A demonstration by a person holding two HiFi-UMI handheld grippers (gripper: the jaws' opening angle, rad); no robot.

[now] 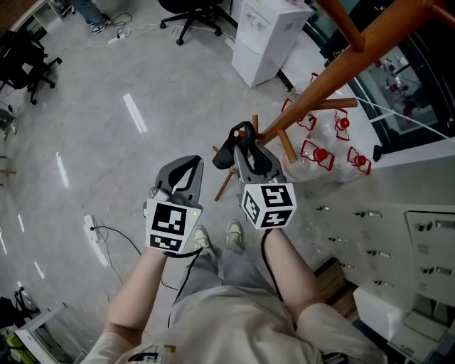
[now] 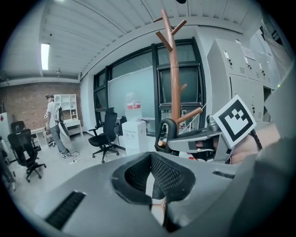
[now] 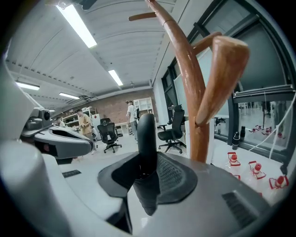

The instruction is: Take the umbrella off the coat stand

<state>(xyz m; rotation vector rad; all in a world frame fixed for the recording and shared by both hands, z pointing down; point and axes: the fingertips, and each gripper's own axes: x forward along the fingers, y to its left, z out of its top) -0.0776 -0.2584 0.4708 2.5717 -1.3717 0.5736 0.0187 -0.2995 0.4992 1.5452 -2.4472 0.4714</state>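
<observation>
My right gripper is shut on a black folded umbrella, gripping it just below its curved hook handle. It is held beside the leaning brown wooden coat stand; I cannot tell whether the umbrella touches a peg. In the right gripper view the handle rises between the pads, with a stand peg close on the right. My left gripper hangs to the left, shut with nothing in it. The left gripper view shows the hook and the stand ahead.
A white water dispenser stands behind the stand. Red-capped bottles lie at its foot. Grey lockers line the right. Office chairs and a power strip are on the floor. A person stands far left.
</observation>
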